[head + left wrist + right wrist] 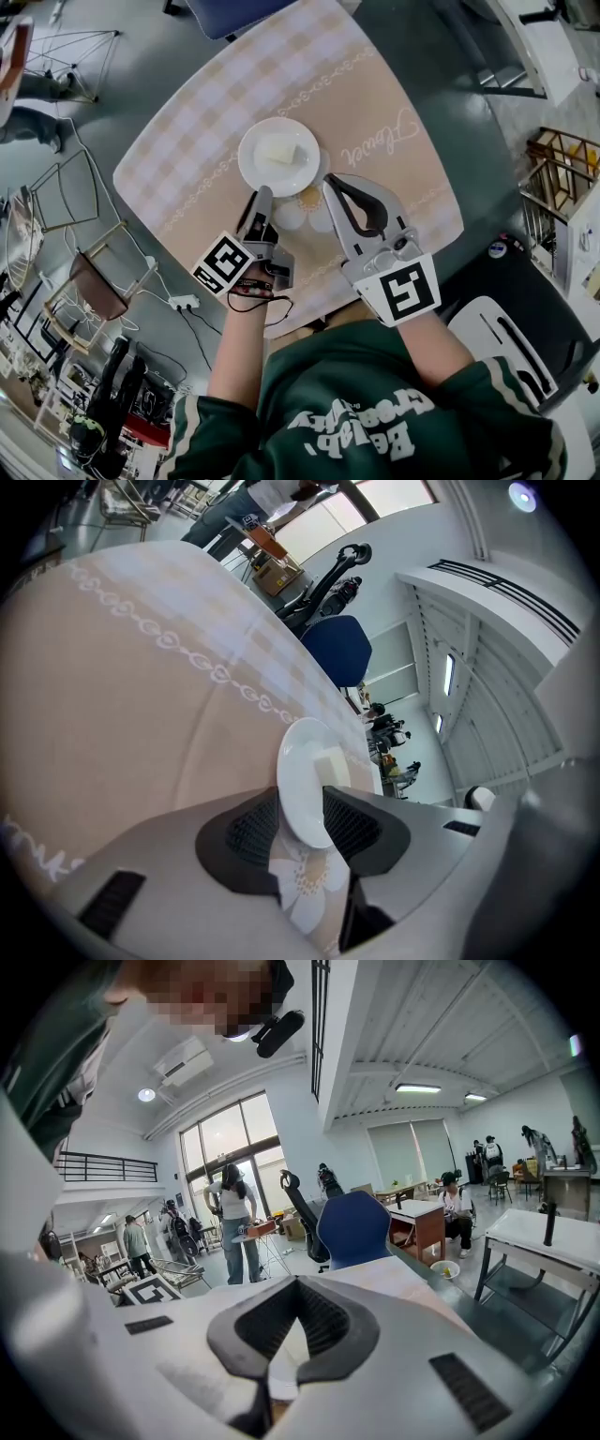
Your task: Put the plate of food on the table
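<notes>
A white plate (258,167) with a pale block of food (279,150) rests on the table (394,169), which has a beige checked cloth. My left gripper (262,195) is at the plate's near edge, turned on its side. In the left gripper view the plate's (300,780) rim lies between the jaws of the left gripper (302,834), which stand wide and do not press on it; the food (330,766) shows on it. My right gripper (330,181) hovers just right of the plate, shut and empty. In the right gripper view the right gripper's (268,1371) tips meet.
A blue chair (234,11) stands at the table's far edge. A black seat with white parts (506,337) is at my right. On the floor to the left are a power strip (183,302) and wire frames (66,192). People (234,1213) stand farther back in the room.
</notes>
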A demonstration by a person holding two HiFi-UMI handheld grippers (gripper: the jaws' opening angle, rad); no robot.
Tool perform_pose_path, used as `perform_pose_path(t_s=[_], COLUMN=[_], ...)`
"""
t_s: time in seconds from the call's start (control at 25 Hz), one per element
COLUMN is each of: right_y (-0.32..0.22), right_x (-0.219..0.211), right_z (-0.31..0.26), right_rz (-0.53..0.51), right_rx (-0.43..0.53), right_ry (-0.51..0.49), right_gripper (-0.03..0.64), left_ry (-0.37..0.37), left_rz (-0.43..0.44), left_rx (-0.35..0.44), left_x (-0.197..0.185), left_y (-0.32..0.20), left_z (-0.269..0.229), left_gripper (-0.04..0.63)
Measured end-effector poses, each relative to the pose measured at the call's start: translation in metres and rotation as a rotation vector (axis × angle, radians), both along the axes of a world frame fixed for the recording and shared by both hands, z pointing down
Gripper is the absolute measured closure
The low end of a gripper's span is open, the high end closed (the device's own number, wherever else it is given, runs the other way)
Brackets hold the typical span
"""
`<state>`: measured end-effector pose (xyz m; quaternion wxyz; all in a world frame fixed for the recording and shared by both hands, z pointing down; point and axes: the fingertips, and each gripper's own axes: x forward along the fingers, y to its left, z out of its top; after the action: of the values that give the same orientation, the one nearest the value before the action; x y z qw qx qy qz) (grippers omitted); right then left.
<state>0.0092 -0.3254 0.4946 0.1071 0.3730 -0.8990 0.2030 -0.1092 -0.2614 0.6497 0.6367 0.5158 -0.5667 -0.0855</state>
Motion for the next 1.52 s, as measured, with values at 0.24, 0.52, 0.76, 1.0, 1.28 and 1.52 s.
perform_pose_path(t_s=[0.24, 0.52, 0.76, 1.0, 1.28, 1.52], right_y=[-0.005, -0.001, 0.012, 0.03, 0.054, 0.073], right_x=[0.003, -0.004, -0.016, -0.018, -0.017, -0.019], right_z=[-0.009, -0.04, -0.072, -0.097, -0.134, -0.17], right_rz=[-0.013, -0.035, -0.053, -0.042, -0.023, 0.002], right_rx=[0.012, 0.042, 0.077, 0.112, 0.194, 0.239], right_ry=[-0.009, -0.014, -0.018, -0.005, 0.027, 0.028], right_gripper=[0.604, 0.603, 0.603, 0.604, 0.603, 0.603], left_ry=[-0.024, -0.025, -0.022, -0.005, 0.006, -0.009], left_rz=[-0.008, -0.017, -0.01, 0.021, 0.088, 0.144], left_rx=[0.026, 0.098, 0.155, 0.217, 0.336, 0.479], left_x=[0.005, -0.002, -0.009, -0.007, -0.004, -0.007], left_y=[-0.009, -0.019, -0.017, -0.007, 0.003, 0.018], left_z=[-0.012, -0.053, -0.089, -0.13, -0.189, -0.251], left_gripper=[0.456, 0.459, 0.534, 0.572, 0.584, 0.584])
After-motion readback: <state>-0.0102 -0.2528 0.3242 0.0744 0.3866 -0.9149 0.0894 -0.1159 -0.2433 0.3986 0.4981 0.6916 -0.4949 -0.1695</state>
